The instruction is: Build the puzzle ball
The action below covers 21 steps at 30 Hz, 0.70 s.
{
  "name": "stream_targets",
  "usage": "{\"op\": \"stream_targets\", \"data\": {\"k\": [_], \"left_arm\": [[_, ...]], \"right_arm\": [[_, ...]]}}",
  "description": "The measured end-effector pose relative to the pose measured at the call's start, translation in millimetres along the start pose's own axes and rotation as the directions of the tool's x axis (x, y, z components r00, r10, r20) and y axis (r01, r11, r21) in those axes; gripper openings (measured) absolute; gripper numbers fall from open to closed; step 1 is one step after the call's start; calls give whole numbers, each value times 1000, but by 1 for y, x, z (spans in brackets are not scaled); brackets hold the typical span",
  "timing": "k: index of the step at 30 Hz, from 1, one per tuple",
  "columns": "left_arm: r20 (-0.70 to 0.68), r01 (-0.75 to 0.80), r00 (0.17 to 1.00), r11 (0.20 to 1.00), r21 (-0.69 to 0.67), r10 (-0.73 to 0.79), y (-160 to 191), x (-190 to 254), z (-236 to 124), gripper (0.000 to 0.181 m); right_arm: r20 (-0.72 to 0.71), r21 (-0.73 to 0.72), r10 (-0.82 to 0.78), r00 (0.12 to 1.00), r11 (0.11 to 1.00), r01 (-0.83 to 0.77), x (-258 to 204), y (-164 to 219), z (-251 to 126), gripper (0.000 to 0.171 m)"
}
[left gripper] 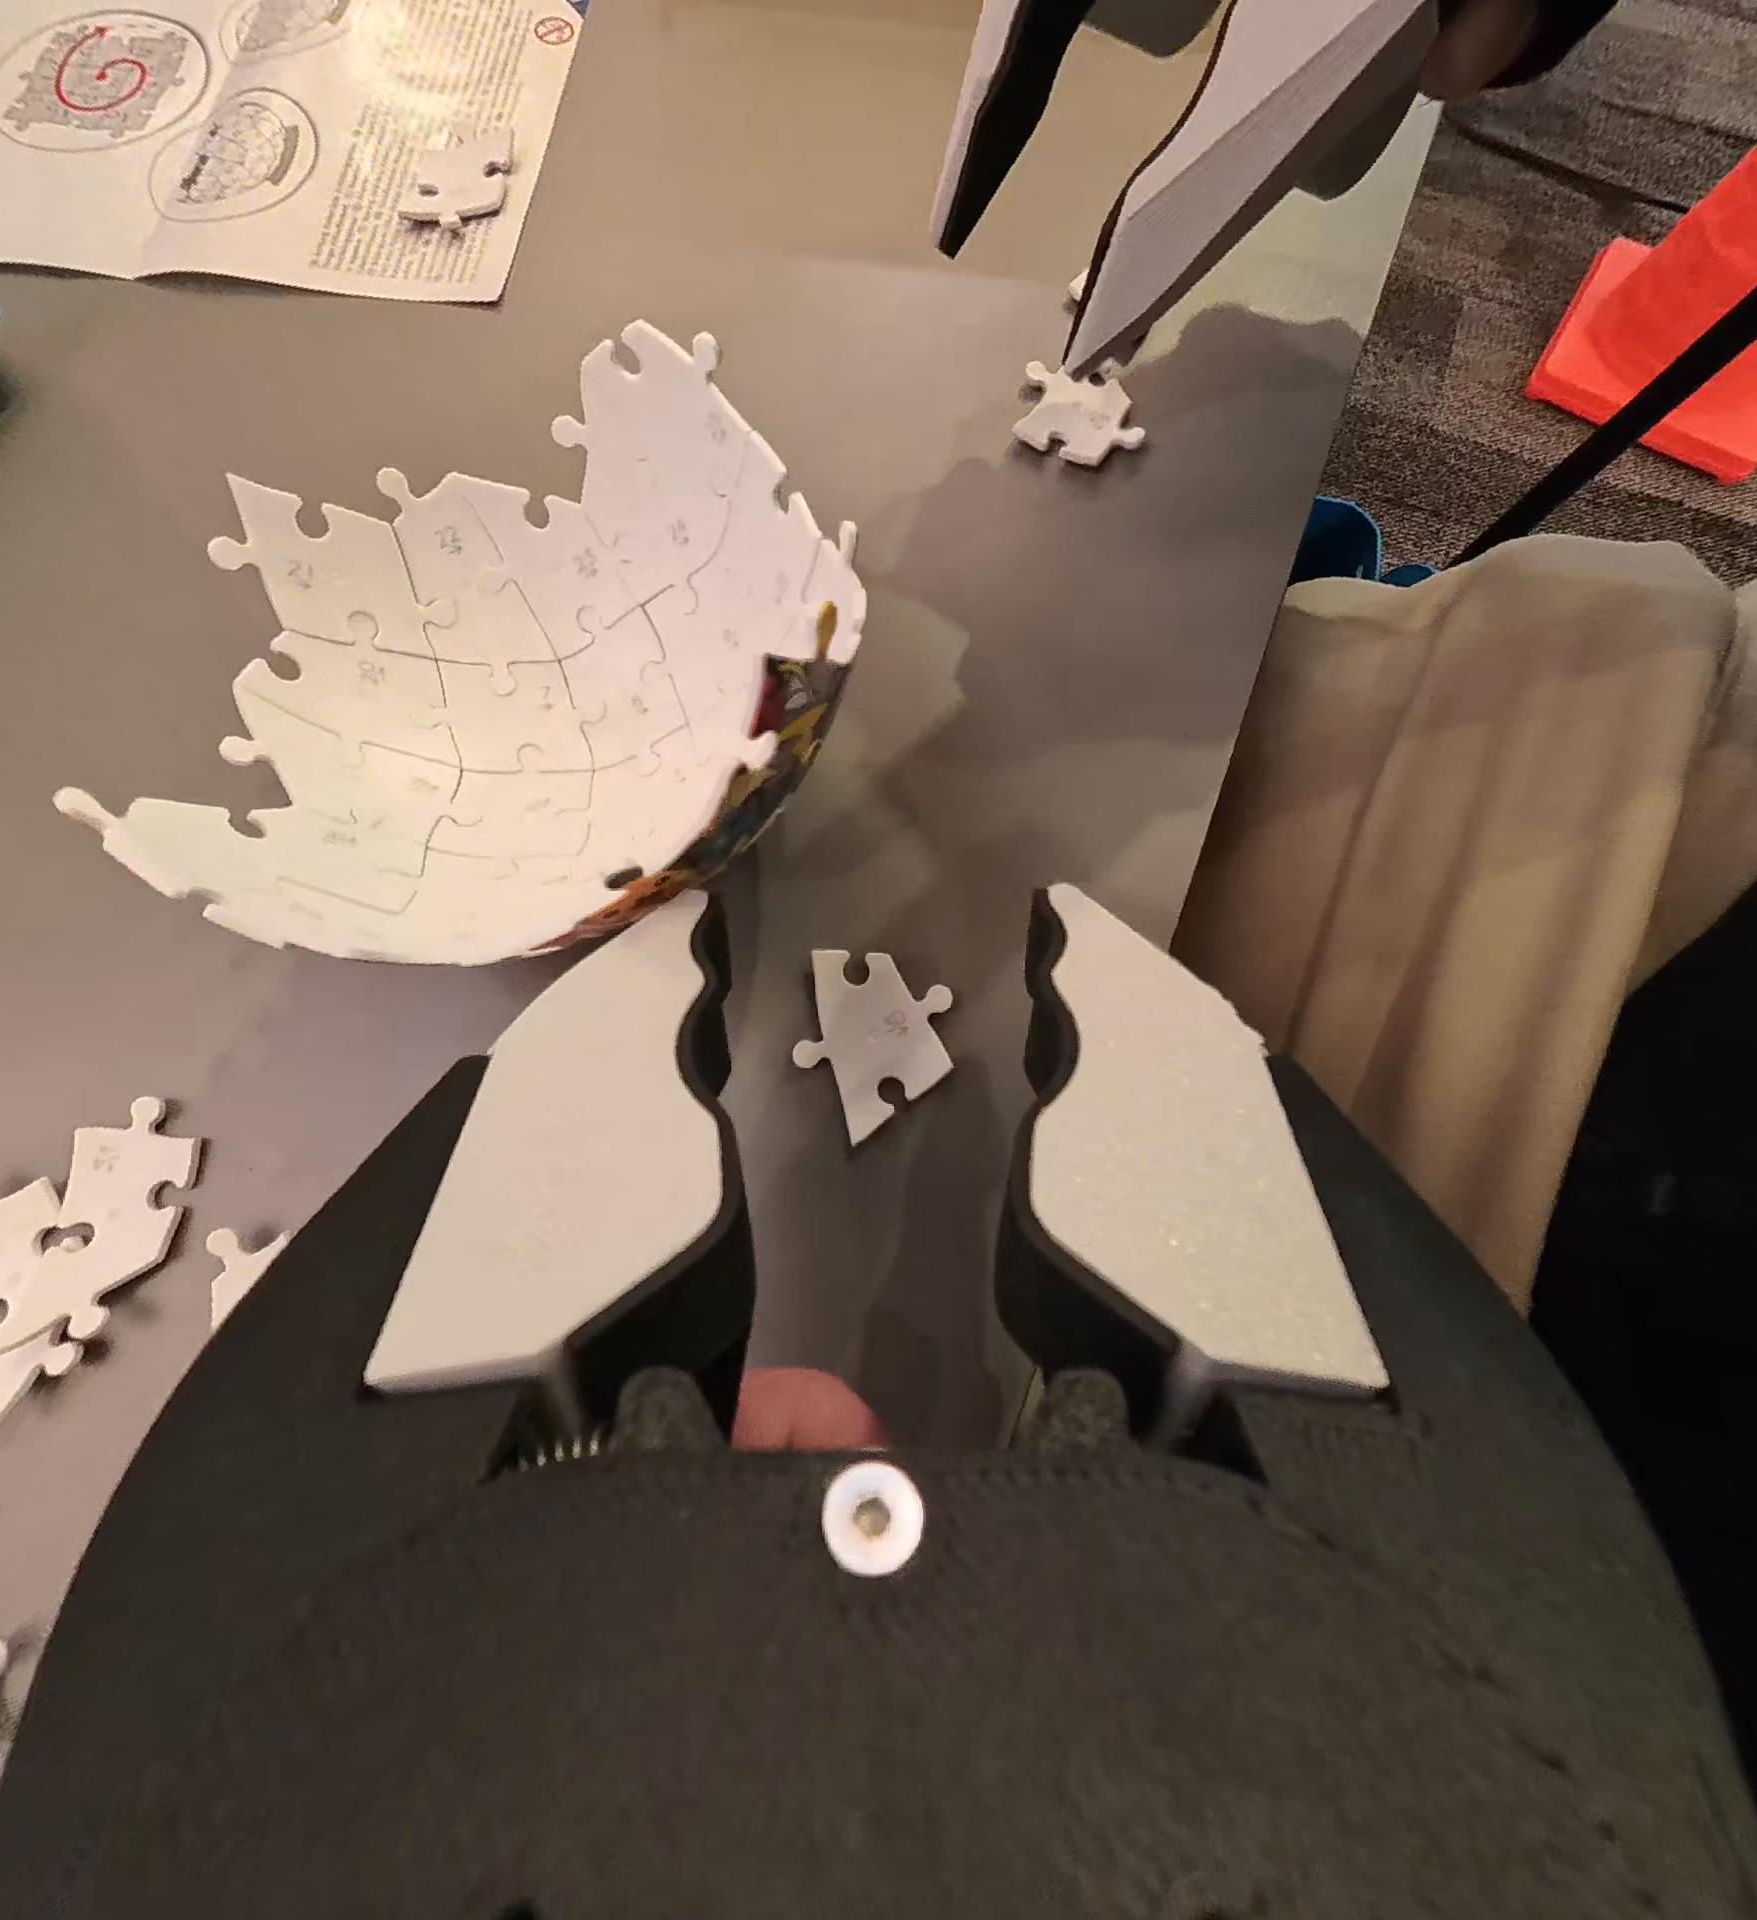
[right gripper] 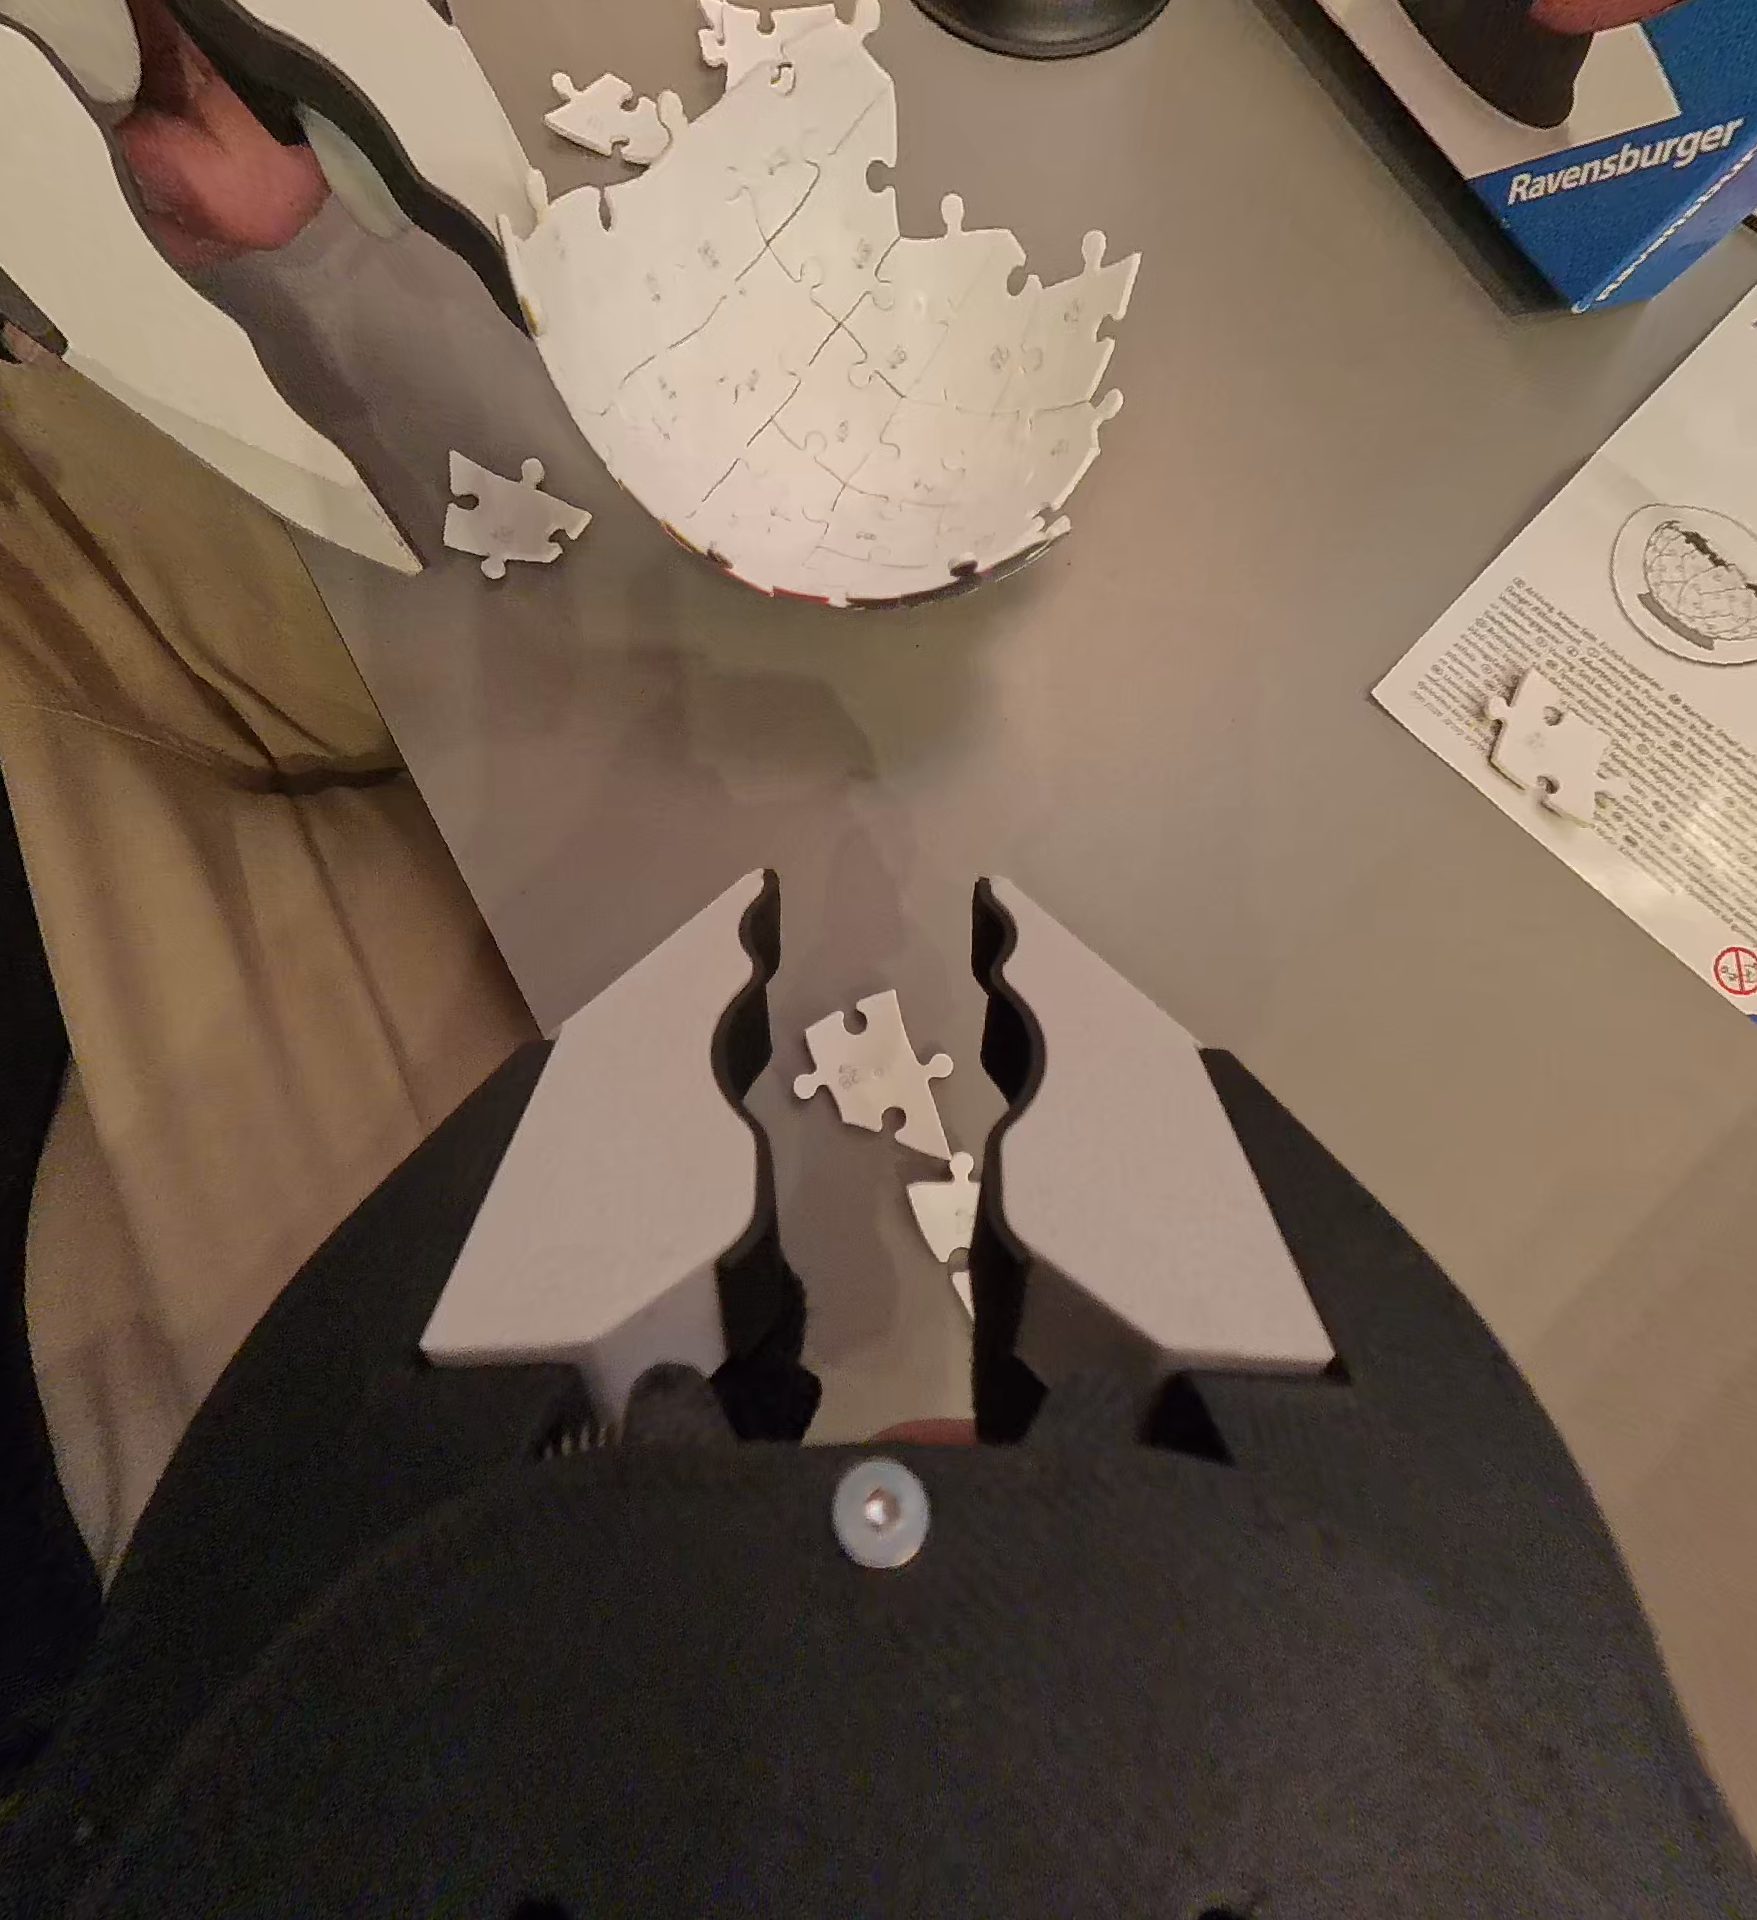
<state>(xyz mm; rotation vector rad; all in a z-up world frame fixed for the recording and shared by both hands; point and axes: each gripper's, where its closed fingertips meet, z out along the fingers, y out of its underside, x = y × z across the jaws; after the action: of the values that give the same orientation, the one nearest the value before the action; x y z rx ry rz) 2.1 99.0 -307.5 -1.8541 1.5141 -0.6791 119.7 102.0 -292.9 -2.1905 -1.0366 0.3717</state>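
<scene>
The half-built puzzle ball (left gripper: 500,707) is a white bowl-shaped shell that rests on the grey table (left gripper: 1061,644); it also shows in the right wrist view (right gripper: 832,364). My left gripper (left gripper: 879,914) is open and empty beside the shell, with a loose white piece (left gripper: 874,1039) on the table between its fingers. My right gripper (right gripper: 874,888) is open and empty over another loose piece (right gripper: 874,1075). In the left wrist view the right gripper (left gripper: 1019,301) has one fingertip touching that piece (left gripper: 1076,416). The left gripper (right gripper: 469,436) shows at the top left of the right wrist view.
Several loose pieces (left gripper: 63,1236) lie at the left. An instruction sheet (right gripper: 1632,675) carries one piece (right gripper: 1549,753). A blue puzzle box (right gripper: 1632,177) stands at the back. A second piece (right gripper: 947,1216) lies by my right finger. The table edge borders beige cloth (left gripper: 1476,831). The left gripper's tips are roughly 12 cm from the right gripper's.
</scene>
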Motion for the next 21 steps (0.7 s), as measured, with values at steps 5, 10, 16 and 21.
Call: {"op": "stream_targets", "data": {"k": [5,10,16,21], "left_arm": [[-14,-17,1000,1000,-10,16,2,0,-3,54],[-39,-3,999,1000,13,4,-1,-3,-10,54],[-50,-60,997,998,-17,59,5,5,-8,54],[-91,-87,992,996,-9,86,4,12,-19,53]], "right_arm": [[-76,-8,39,996,999,-40,22,9,-14,35],[-114,-29,69,991,997,-73,38,26,-34,34],[-88,-143,55,995,987,-67,34,54,-38,34],[-89,-148,91,992,984,-103,38,67,-51,33]]}}
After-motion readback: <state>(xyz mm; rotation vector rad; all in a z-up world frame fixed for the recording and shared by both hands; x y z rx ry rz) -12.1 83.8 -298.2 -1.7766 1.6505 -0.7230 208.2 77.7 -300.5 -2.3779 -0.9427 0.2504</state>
